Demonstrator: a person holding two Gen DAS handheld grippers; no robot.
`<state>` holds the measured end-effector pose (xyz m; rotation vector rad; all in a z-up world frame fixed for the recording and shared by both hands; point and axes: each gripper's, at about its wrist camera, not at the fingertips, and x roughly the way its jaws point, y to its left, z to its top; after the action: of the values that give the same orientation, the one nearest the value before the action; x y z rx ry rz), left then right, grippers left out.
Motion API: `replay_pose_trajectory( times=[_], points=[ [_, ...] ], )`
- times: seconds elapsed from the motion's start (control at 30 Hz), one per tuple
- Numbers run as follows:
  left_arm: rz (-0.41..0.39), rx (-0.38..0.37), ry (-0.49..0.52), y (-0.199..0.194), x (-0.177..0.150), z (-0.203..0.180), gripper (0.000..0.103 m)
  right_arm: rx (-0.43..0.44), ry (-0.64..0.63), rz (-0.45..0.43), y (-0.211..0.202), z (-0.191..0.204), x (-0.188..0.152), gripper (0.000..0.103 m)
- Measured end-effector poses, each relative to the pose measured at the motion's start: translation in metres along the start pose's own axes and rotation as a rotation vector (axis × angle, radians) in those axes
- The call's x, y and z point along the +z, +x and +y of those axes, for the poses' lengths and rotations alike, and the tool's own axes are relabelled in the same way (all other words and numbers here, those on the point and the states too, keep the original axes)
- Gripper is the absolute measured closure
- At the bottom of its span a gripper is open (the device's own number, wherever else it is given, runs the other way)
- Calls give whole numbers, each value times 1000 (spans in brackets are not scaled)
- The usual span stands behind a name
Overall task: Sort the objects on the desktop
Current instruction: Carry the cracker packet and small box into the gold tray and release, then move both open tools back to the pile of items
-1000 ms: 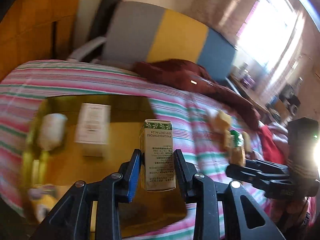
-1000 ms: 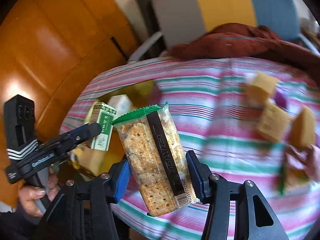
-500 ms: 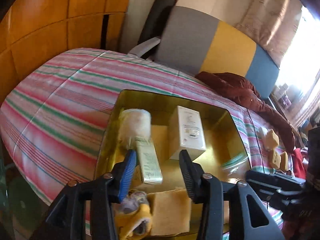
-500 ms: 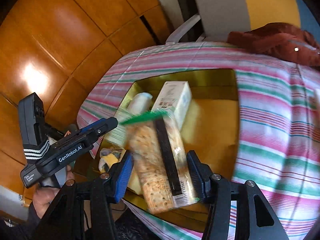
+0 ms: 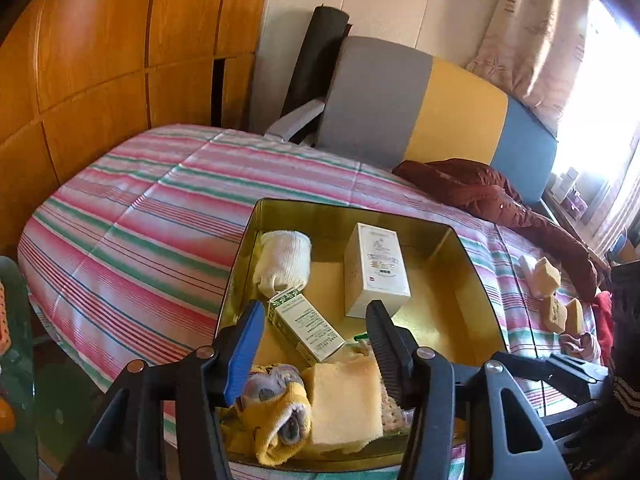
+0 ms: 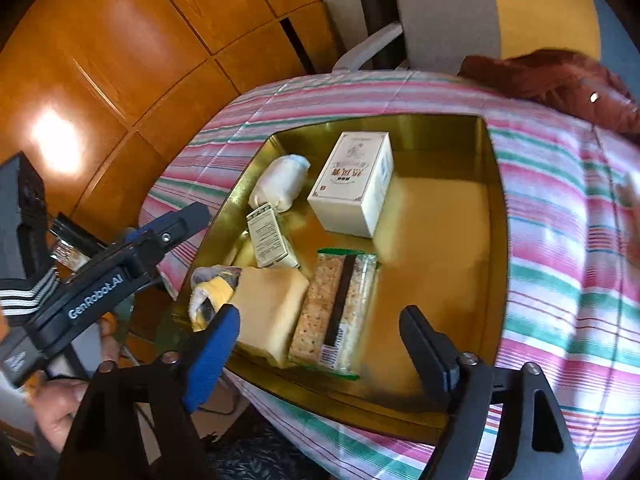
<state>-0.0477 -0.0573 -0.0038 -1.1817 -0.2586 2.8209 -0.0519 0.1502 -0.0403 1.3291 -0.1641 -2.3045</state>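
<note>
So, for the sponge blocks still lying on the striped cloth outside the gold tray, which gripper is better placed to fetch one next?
Probably the right gripper: its jaws are opening, empty, with the cracker pack lying in the tray. The blocks lie on its side, beyond the tray from the left gripper.

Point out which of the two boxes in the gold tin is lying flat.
The small green-trimmed carton, lying flat beside the white sock roll. The larger white box stands taller, deeper in the tin.
</note>
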Motion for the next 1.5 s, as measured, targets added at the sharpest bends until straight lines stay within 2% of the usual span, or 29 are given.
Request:
replay_pose_trajectory(
  times=[0.07,0.27,0.83,1.17,1.5],
  points=[
    [-9,4,10,-6,-1,-4,49,-29,-11,-29,-8,2,-2,10],
    [-22,6,34,-16,-4,-14,49,-109,-51,-99,-26,5,-8,3],
    [9,-15,116,-16,-14,-45,49,-238,1,-186,-52,-29,-25,1],
    [41,-91,185,-11,-22,-76,49,-315,117,-200,-71,-78,-36,0],
    [66,-168,268,-8,-30,-116,49,-418,294,-198,-111,-159,-61,0]
  ],
)
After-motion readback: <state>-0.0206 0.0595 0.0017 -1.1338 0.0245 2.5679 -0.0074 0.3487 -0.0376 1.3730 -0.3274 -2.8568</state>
